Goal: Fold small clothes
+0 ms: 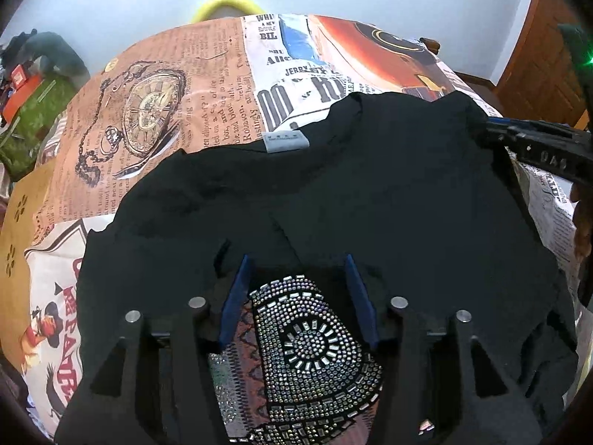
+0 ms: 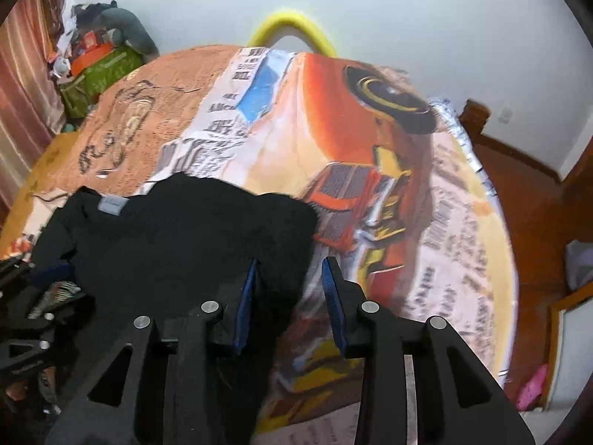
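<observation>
A small black shirt lies on a printed bedspread, folded over so its grey neck label shows at the far edge. Its rhinestone front shows between the fingers of my left gripper, which is open just above the near edge. My right gripper is open at the shirt's right edge, its left finger over the black cloth. In the left wrist view it reaches in at the shirt's far right corner. The left gripper shows at the left edge of the right wrist view.
The bedspread with newspaper, pocket-watch and orange truck prints covers the bed. A yellow hoop stands at the far edge by the white wall. Green bags and clutter sit at far left. Wooden furniture stands at right.
</observation>
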{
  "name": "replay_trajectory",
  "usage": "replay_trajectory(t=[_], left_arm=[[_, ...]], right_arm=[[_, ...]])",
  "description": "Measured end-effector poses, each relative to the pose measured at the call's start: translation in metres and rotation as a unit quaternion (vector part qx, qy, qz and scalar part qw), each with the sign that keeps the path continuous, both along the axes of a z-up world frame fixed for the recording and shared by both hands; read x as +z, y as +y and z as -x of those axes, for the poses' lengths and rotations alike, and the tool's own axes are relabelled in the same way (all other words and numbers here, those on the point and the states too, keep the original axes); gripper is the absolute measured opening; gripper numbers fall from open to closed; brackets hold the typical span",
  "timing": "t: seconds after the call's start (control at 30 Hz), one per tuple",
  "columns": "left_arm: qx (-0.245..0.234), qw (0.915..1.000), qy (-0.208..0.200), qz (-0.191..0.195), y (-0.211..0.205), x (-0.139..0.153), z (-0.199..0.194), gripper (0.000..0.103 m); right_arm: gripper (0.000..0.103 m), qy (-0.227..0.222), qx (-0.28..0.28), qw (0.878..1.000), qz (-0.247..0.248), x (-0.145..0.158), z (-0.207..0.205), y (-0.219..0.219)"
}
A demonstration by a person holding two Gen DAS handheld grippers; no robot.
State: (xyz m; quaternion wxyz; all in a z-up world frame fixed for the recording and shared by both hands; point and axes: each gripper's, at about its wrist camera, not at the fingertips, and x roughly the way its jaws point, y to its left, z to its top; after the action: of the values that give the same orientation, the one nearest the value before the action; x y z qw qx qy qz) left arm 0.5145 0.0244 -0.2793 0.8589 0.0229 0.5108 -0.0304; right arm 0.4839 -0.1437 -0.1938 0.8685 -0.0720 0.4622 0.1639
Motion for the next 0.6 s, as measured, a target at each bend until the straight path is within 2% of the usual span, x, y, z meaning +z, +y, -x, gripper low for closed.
replay_trajectory(t=[0.1,0.17,0.23,0.37,0.5,0.6], left_arm=[[0.013,0.9999,0.004,0.002,0.004,0.005,0.004,0.057],[0.019,0.9998,0.005,0.004,0.007,0.010,0.009,0.057],[0.015,0.9998,0.003,0.014,0.009,0.017,0.018,0.057],[-0.002,1.0000,-0.007,-0.002,0.000,0.025,0.037,0.057],[-0.014,0.9999,0.002,-0.002,-0.012,0.022,0.045,0.057],[-0.011,0.9998,-0.002,-0.017,-0.019,0.018,0.048,0.058]], right_arm=[[0.030,-0.002,-0.028,1.000,-0.012,0.007,0.003,-0.015],[0.030,-0.029,-0.038,0.999,0.011,0.018,0.015,-0.020],[0.030,-0.040,-0.039,0.998,0.013,0.026,0.025,-0.026],[0.031,-0.029,-0.004,0.999,-0.043,0.043,0.063,-0.034],[0.033,-0.004,0.034,0.996,-0.077,0.037,0.096,-0.025],[0.033,0.015,0.057,0.997,-0.059,0.020,0.110,-0.013]])
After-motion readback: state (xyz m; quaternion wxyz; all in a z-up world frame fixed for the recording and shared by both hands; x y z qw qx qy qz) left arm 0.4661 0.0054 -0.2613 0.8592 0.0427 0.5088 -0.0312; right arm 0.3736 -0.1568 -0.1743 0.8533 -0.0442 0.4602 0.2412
